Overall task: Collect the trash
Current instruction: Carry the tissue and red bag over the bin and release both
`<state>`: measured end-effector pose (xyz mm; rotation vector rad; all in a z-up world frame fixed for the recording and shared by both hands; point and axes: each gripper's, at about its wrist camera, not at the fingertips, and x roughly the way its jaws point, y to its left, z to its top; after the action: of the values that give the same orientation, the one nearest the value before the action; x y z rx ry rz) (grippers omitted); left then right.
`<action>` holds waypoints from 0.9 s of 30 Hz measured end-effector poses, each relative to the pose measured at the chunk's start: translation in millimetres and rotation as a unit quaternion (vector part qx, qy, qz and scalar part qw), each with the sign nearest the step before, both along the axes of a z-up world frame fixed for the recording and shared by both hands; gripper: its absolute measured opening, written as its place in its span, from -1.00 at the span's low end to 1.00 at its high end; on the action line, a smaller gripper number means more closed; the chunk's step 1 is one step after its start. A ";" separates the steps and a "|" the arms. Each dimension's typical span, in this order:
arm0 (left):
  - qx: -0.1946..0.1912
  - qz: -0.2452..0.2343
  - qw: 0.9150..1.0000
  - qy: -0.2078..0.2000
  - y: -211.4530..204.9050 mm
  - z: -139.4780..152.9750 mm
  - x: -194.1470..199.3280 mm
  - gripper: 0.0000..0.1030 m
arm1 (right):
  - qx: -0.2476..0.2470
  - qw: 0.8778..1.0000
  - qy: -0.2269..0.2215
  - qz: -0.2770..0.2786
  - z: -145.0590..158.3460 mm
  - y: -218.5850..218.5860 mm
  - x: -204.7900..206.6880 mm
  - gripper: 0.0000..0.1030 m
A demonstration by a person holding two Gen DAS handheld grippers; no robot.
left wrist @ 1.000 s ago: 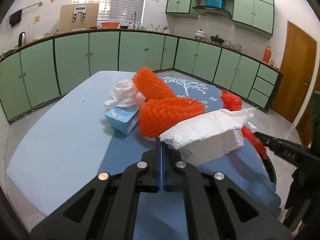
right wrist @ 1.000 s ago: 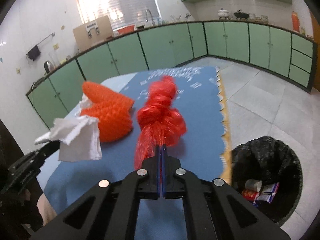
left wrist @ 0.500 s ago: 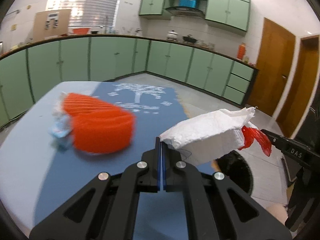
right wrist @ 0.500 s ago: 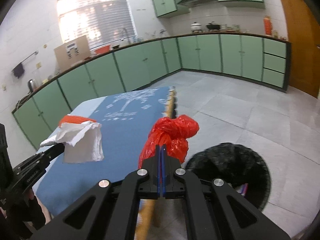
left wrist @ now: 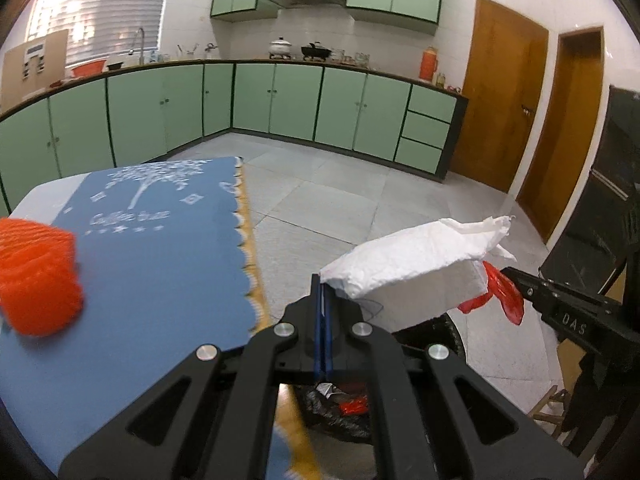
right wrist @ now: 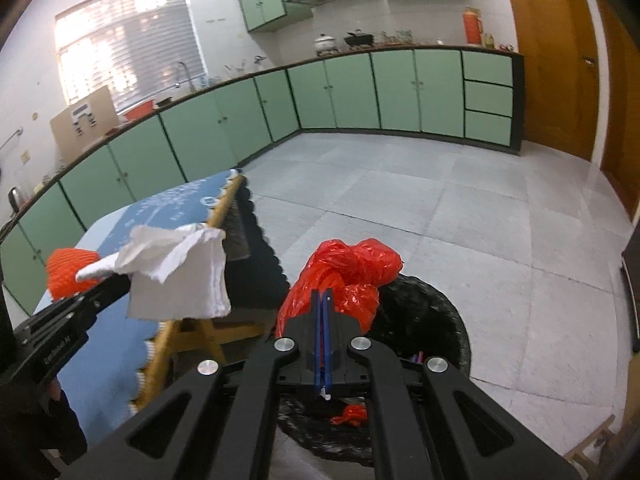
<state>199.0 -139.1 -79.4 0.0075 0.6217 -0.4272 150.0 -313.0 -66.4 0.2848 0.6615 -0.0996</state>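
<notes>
My left gripper (left wrist: 322,280) is shut on a white paper tissue (left wrist: 416,264) and holds it in the air past the table edge, above the black-lined trash bin (left wrist: 452,332). The tissue also shows in the right wrist view (right wrist: 176,276). My right gripper (right wrist: 323,294) is shut on a knotted red plastic bag (right wrist: 348,272) and holds it over the bin (right wrist: 432,320). The red bag's end shows in the left wrist view (left wrist: 504,292) at the right gripper's tip. Orange foam netting (left wrist: 36,276) lies on the blue table (left wrist: 160,264).
The bin holds some trash, including a red scrap (right wrist: 352,414). The table's scalloped yellow edge (left wrist: 250,248) runs beside the bin. Green cabinets (left wrist: 280,100) line the walls. Wooden doors (left wrist: 504,92) stand at the right. A black object (left wrist: 600,216) stands at the far right.
Both grippers have swung right, off the table and over the bin, carrying the tissue and the red bag. The orange netting and the blue box have stayed on the table.
</notes>
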 end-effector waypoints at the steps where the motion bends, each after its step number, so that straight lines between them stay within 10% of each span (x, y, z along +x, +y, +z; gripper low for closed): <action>1: 0.003 -0.002 1.000 0.003 -8.5 -2.0 3.9 -1.00 | 0.000 1.000 0.002 -0.003 -2.9 -4.6 0.9 -0.98; 15: 0.033 -0.023 0.999 0.032 -82.0 -25.2 39.6 -0.72 | 0.011 0.999 0.017 -0.025 -28.7 -57.2 12.2 -0.72; 27: -0.001 -0.001 1.000 -0.008 -34.7 15.6 25.0 -0.38 | 0.000 0.999 -0.017 -0.028 2.0 -42.8 -7.3 -0.11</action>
<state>224.1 -173.8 -63.8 0.0103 0.6047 -0.4287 142.7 -355.9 -64.4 0.3038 0.6203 -0.1490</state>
